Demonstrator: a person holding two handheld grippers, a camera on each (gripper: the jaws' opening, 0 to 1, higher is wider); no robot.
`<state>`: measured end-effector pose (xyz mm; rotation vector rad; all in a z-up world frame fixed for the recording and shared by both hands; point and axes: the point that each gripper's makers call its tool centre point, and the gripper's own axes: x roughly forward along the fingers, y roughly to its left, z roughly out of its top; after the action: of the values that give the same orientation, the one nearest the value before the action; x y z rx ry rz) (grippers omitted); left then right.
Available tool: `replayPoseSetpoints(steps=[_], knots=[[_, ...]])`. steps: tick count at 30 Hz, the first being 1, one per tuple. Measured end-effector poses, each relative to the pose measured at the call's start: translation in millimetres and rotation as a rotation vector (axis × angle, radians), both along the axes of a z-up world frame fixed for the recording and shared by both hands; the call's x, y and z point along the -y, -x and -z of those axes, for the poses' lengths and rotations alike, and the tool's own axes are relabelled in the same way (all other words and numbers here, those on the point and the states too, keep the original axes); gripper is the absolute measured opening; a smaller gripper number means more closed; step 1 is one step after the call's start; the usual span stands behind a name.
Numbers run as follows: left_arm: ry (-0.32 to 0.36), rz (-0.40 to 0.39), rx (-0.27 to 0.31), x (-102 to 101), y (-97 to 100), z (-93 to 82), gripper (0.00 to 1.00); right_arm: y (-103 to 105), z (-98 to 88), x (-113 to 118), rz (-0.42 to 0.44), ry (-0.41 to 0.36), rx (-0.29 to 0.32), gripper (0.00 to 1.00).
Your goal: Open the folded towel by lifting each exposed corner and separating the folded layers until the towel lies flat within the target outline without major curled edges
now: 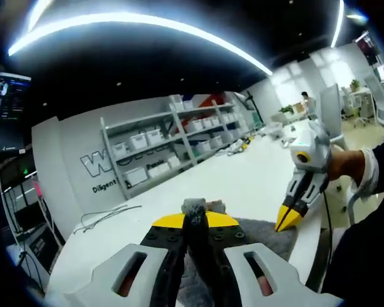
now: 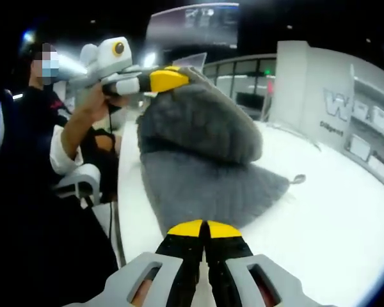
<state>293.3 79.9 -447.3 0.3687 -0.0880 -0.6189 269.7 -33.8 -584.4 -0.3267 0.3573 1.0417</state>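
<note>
White table point(image 2: 345, 224) surface is carrying the work in an office-like room, with shelving point(image 1: 173, 144) of storage bins standing along the far wall. A grey towel point(image 2: 205, 166) is lying partly on the table and partly hanging in the air. The left tongs point(image 1: 195, 214) are gripping a bunched corner of the cloth between closed jaws, and in the right gripper view they are holding that corner raised above the table, so the upper layer is draping down in a rounded fold over the layer lying flat beneath it. The right tongs point(image 2: 205, 231) are hovering just beside the near edge of the towel with jaws closed together and nothing between them. Judging from this, the step in hand is peeling the top layer away from the one below. The next move is likely calling for the raised corner to be carried outward and laid down. No target outline is discernible on the table.
</note>
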Motion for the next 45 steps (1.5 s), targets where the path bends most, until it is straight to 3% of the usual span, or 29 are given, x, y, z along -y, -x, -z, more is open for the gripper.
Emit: replayPoseSetpoints(steps=[18,45], knots=[[0.005,-0.071,-0.002,-26,-2.4,-1.0,0.09,0,1.4,0,-0.006,0.029,-0.029,0.00],[0.039,-0.153,-0.070,-65,-0.4,6.9,0.09,3,3.6,-1,-0.015,0.008,-0.086,0.00]])
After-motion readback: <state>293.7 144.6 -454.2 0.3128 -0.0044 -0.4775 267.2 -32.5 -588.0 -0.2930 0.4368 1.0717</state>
